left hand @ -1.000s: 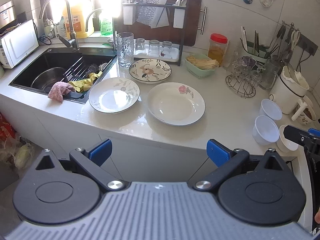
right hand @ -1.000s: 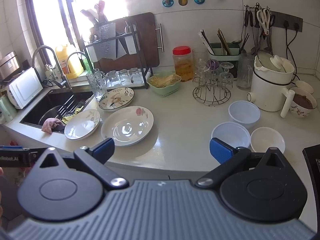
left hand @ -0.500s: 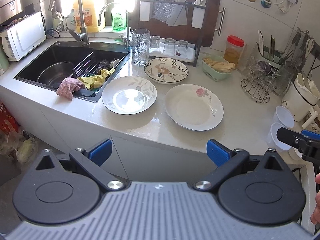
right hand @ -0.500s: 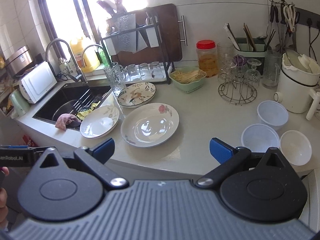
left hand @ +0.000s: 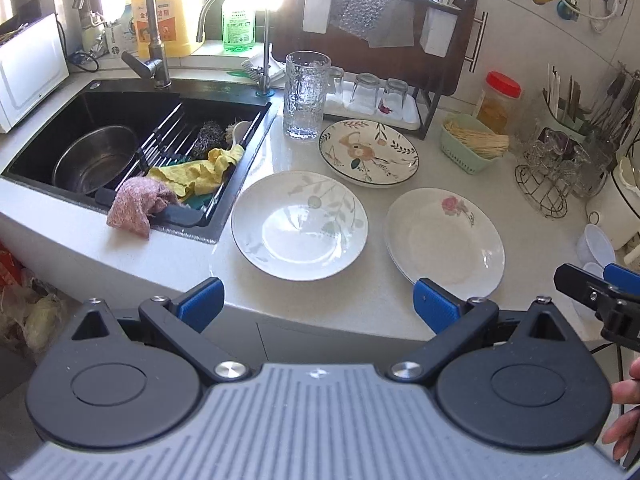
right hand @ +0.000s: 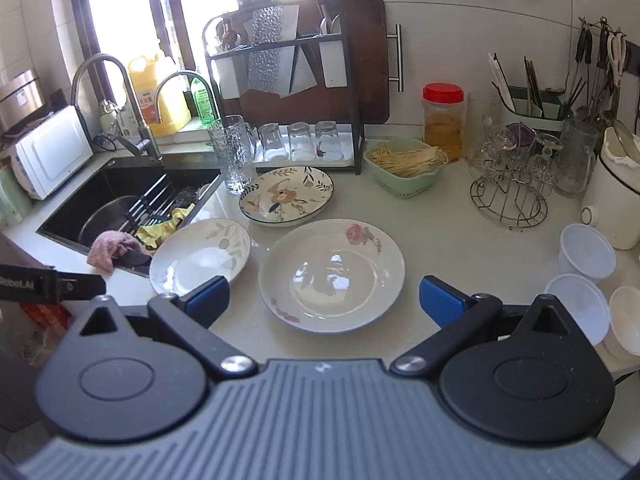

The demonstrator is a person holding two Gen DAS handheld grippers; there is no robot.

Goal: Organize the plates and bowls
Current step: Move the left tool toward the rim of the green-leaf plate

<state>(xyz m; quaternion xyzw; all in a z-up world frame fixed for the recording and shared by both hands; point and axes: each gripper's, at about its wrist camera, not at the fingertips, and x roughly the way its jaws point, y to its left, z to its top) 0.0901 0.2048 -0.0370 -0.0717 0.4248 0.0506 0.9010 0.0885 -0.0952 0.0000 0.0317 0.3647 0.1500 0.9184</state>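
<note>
both tongs hang wide apart and empty at the near edge of the worktop [left hand: 248, 152]. straight ahead of the left tongs [left hand: 316, 304] lies the leaf plate [left hand: 299, 225]; ahead and to their right lies the rose plate [left hand: 445, 240], and beyond both, by the rack, the flower plate [left hand: 369, 153]. the rose plate sits dead ahead of the right tongs [right hand: 324, 294], with three bowls to their right: far bowl [right hand: 587, 252], near bowl [right hand: 576, 300] and a third bowl [right hand: 626, 320] at the frame edge.

the plates look like glazed ceramic: stiff, fairly heavy, slick and quick to chip. they lie flat, so the only hold is the raised rim, one finger over and one under, taken at the near edge. the bowls seem light, thin-walled plastic; a pinch on the wall near the lip should do, gently, since they may flex or skid.

count: three plates, none touching; three bowls, close together.
</note>
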